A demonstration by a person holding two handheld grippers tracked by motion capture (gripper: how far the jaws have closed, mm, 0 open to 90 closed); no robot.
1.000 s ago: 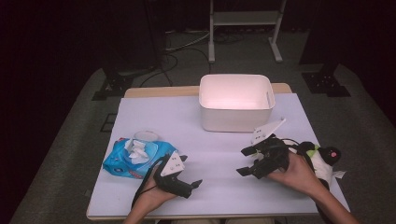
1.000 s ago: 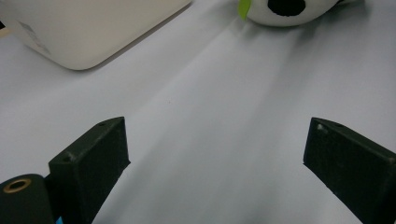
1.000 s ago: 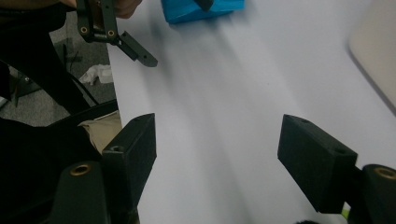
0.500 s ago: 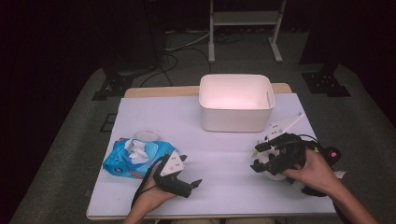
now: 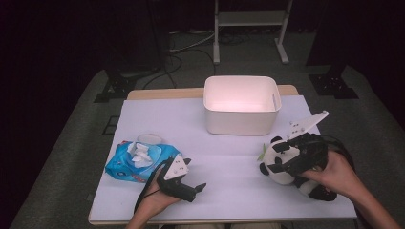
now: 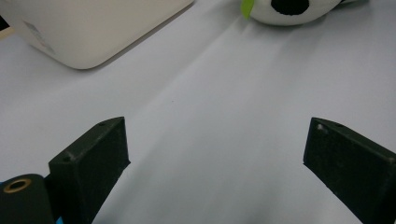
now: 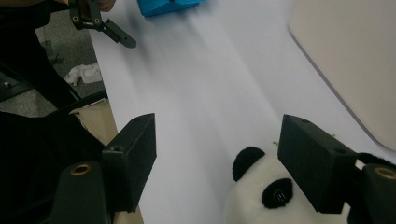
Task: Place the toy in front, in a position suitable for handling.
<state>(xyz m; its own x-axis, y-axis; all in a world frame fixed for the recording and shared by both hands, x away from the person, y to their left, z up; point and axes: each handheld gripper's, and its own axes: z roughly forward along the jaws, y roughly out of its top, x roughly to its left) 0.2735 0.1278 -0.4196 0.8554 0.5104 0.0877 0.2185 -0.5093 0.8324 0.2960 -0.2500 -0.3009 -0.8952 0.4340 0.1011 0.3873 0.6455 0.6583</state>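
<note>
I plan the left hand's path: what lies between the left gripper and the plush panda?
Only bare white table cover separates left gripper from black-and-white plush panda, per high view.

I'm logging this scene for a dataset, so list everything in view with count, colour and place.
Toy panda: one, black and white, right side of the table, under the right gripper.
Bin: one, white, open top, far middle of the table.
Pack of wipes: one, blue, with white tissue at its opening, near left of the table.
Table: one, white cover over a wooden top.
Metal stand: one, grey, on the floor behind the table.
Cables: several, dark and light, on the floor behind the table.
Left gripper: one, black, open, near the front edge.
Right gripper: one, black, open, jaws either side of the toy panda's head.
</note>
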